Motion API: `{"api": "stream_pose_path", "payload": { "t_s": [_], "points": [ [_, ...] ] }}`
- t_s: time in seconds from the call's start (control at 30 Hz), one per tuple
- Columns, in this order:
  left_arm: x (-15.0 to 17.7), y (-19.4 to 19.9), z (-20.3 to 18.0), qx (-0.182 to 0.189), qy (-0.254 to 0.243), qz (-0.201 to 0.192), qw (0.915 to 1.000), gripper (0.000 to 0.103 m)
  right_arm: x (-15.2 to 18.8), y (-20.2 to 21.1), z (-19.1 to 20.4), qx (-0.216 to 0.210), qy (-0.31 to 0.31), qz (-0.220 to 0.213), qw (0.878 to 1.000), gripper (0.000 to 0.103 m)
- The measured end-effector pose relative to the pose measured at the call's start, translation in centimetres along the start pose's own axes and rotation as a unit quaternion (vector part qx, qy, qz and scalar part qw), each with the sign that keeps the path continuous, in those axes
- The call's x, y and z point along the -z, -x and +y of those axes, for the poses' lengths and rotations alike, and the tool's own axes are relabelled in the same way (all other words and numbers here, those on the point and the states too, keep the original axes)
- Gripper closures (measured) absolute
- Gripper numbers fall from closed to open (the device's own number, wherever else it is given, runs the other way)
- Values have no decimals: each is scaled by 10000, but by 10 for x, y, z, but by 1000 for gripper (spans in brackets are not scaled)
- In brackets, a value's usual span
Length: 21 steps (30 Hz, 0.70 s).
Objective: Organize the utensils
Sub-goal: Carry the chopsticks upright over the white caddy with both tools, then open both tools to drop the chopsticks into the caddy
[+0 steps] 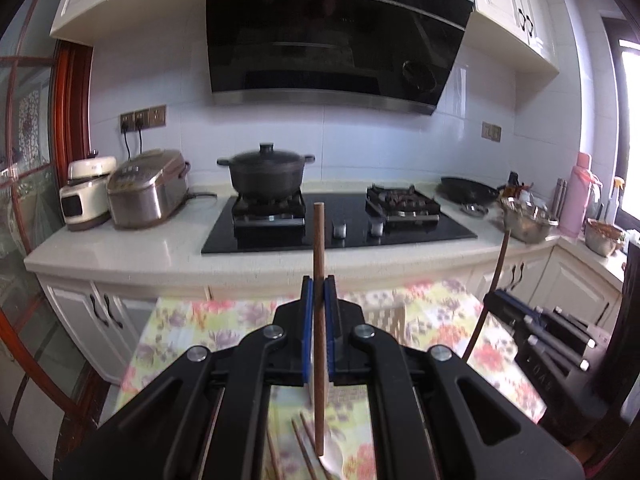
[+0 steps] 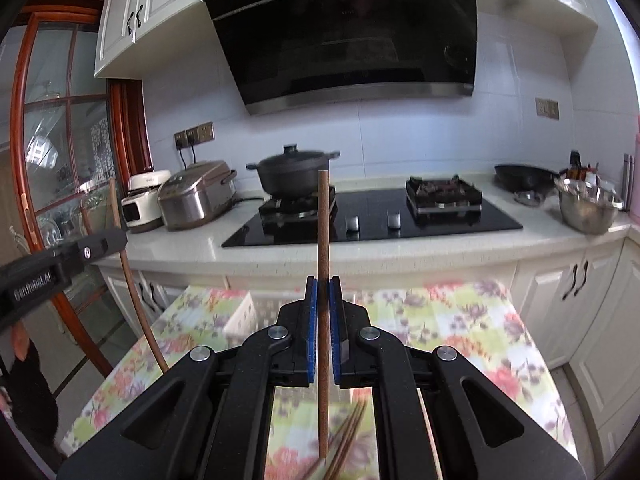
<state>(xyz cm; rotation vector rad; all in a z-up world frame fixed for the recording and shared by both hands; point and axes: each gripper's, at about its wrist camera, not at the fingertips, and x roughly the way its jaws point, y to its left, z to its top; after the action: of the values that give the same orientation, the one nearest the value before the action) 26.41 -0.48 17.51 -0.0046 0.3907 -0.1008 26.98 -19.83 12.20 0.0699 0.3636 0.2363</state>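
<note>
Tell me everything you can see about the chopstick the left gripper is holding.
The chopstick is a slim, straight, reddish-brown stick that looks like wood, with a blunt flat top end. It stands almost upright, clamped between the blue pads of the left gripper, which is shut on it partway along its length. Its top rises in front of the cooktop; its lower end hangs above more chopsticks lying on the floral tablecloth. Only the pads appear to touch it.
</note>
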Motion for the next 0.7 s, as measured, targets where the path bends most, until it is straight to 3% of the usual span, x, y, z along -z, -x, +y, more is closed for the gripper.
{"api": "stream_pose_path", "payload": {
  "t_s": [0.2, 0.37, 0.5, 0.7],
  "points": [
    [-52, -17, -5, -42, 28, -286, 9996, 97, -38, -23, 0, 2, 3, -284, 9996, 96],
    [-76, -44, -9, -111, 152, -442, 9988, 97, -56, -49, 1, 71, -4, -410, 9991, 96],
    [-77, -70, -12, -267, 170, -504, 9982, 97, -55, -72, 5, 105, 41, -343, 9993, 96],
    [-44, -119, -15, -327, 281, 25, 9991, 97, -29, -113, 1, 92, -116, 361, 9992, 96]
  ]
}}
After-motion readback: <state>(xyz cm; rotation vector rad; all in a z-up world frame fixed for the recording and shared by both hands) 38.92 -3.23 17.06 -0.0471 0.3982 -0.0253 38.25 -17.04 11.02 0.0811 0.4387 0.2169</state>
